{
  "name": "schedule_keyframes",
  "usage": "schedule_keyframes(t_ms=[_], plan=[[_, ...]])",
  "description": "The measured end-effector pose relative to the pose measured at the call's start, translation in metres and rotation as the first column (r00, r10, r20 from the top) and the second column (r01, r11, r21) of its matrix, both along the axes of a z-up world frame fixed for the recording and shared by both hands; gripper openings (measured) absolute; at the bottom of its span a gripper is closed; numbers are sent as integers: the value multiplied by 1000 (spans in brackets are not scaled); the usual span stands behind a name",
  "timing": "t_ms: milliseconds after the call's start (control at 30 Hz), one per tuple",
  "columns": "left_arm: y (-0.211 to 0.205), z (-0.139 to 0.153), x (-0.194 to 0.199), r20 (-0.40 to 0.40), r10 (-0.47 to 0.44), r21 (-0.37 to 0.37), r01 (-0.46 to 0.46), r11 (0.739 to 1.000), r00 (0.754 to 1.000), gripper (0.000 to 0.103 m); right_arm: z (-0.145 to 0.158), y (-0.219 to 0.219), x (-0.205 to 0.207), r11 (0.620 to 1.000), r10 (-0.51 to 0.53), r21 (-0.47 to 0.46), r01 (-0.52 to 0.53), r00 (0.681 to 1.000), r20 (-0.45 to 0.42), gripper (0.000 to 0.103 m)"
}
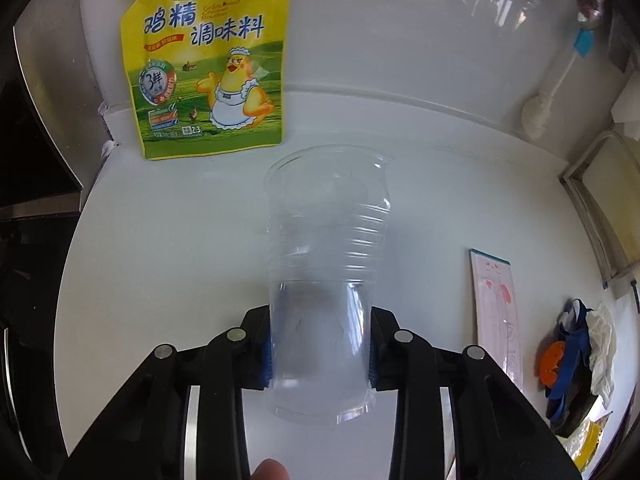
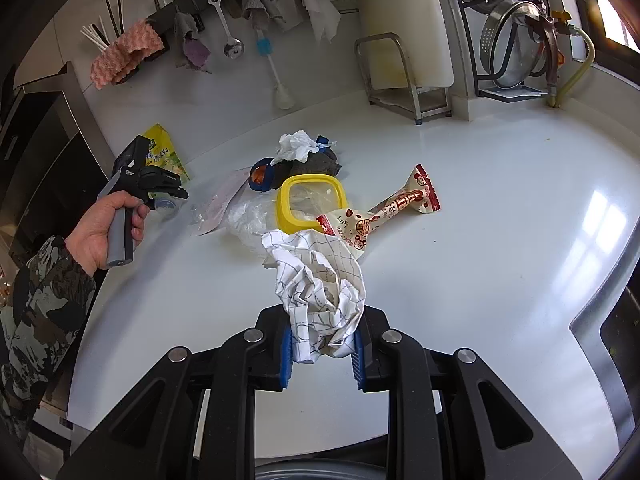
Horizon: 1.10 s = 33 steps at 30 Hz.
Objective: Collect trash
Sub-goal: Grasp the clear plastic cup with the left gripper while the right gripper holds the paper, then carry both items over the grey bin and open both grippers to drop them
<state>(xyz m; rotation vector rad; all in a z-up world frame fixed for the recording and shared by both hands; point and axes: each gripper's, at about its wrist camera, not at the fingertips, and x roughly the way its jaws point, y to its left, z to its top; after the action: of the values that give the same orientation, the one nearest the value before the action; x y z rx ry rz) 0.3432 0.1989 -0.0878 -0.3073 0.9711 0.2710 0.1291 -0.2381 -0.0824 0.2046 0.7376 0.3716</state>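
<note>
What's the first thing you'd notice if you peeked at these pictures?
The clear plastic cup lying on the white counter, squeezed between the left gripper. Behind it a bright yellow seasoning pouch leans on the wall. The right gripper clutches crumpled checked paper, in front of a yellow-rimmed lid and a snack wrapper.

Clear cup [image 1: 324, 280] gripped; crumpled paper [image 2: 320, 292] gripped.

White countertop [image 2: 500, 240] with yellow seasoning pouch [image 1: 208, 60], snack wrapper [image 2: 400, 204], yellow-rimmed lid [image 2: 310, 204].
</note>
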Motion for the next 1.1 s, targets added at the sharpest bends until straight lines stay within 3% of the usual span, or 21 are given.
schedule_keyframes(t_ms=[133,233,500,800,1100], plan=[[-10,16,-29,64,-54,-5,54,999,996,31,8,-1,-8,1000,3,2,-3,1000,17,22],[-32,39,-65,123,-99,45,94,995,988,31,15,-3,-17,1000,2,15,-2,1000,31,22],[-85,79,-160,248,-255,134,227,965,935,32,31,-4,-48,999,8,45,-10,999,52,22],[-143,81,-255,271,-376,236,318,918,886,33,34,-3,-94,999,24,40,-26,998,53,22],[-188,58,-315,246,-480,238,427,872,842,34,17,-15,-146,1000,14,19,-14,1000,18,22]])
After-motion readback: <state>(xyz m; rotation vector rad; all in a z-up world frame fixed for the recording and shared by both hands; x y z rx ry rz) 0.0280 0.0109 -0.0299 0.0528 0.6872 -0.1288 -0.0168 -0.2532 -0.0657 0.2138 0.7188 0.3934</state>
